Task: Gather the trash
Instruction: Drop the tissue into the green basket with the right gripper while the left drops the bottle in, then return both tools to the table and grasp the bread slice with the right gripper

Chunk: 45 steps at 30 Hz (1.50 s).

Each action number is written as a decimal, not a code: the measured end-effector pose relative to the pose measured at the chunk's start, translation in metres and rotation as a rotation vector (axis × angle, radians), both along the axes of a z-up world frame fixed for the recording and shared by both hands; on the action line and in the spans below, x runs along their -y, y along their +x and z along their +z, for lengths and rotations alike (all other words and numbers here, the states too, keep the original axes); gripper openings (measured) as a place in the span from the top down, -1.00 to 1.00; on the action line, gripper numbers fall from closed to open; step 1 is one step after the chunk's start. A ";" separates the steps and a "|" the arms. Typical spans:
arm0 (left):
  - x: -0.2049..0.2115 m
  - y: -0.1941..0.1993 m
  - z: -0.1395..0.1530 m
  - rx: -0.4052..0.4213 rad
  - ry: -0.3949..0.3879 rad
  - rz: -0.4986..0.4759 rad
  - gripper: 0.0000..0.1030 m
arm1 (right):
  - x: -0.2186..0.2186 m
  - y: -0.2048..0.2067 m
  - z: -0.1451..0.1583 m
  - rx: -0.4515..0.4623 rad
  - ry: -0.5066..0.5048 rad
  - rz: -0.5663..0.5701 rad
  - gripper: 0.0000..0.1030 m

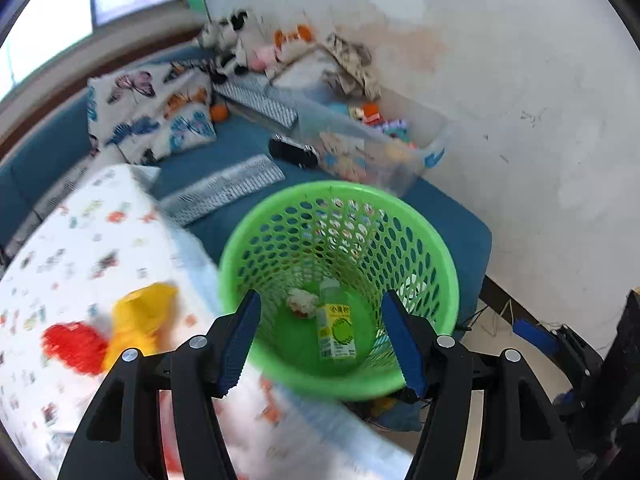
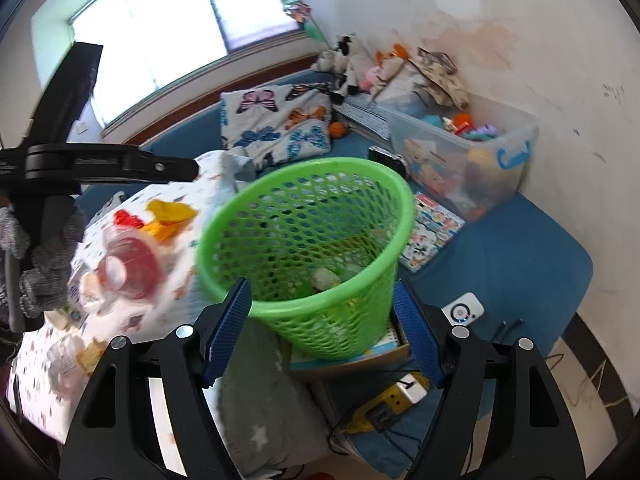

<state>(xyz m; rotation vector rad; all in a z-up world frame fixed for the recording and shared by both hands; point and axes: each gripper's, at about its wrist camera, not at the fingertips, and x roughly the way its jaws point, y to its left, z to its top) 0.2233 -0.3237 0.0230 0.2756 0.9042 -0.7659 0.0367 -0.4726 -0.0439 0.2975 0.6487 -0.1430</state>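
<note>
A green mesh waste basket (image 1: 340, 216) stands by the bed; it also shows in the right wrist view (image 2: 304, 184). Inside lie a small bottle with a yellow-green label (image 1: 336, 332) and a crumpled white wad (image 1: 302, 302). My left gripper (image 1: 326, 344) is open and empty, held above the basket's near rim. My right gripper (image 2: 324, 328) is open and empty, just before the basket's near side. A yellow wrapper (image 1: 140, 316) and a red wrapper (image 1: 74, 346) lie on the patterned white cloth (image 1: 80, 232). A clear cup with red inside (image 2: 128, 268) lies there too.
A clear toy bin (image 2: 464, 160) stands against the wall on the blue mat (image 2: 512, 256). A butterfly pillow (image 1: 152, 116), plush toys (image 1: 228, 36) and a black remote (image 1: 292, 152) lie behind. A yellow power strip (image 2: 392, 400) and a white device (image 2: 462, 310) lie near the right gripper.
</note>
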 end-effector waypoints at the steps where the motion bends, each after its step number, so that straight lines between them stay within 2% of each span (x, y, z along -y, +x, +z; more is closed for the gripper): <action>1: -0.011 -0.005 0.006 0.007 -0.011 0.007 -0.18 | -0.004 -0.002 0.002 0.003 -0.004 0.010 -0.44; 6: -0.071 -0.033 0.025 0.071 -0.041 0.065 -0.18 | -0.039 -0.006 0.013 0.023 -0.026 0.081 -0.46; 9: -0.108 -0.041 0.028 0.072 -0.056 0.111 -0.18 | -0.061 -0.005 0.018 0.028 -0.034 0.129 -0.51; 20: -0.221 -0.065 0.015 0.104 -0.069 0.302 -0.21 | -0.144 0.007 0.016 0.005 -0.056 0.318 -0.52; 29: -0.281 -0.088 -0.004 0.096 -0.087 0.421 -0.21 | -0.217 0.019 -0.010 -0.068 -0.086 0.490 -0.52; 34: -0.309 -0.103 -0.013 0.093 -0.087 0.466 -0.24 | -0.249 0.024 -0.030 -0.105 -0.137 0.557 -0.52; 45: -0.358 -0.116 -0.052 0.011 -0.088 0.548 -0.25 | -0.274 0.042 -0.061 -0.176 -0.177 0.591 -0.52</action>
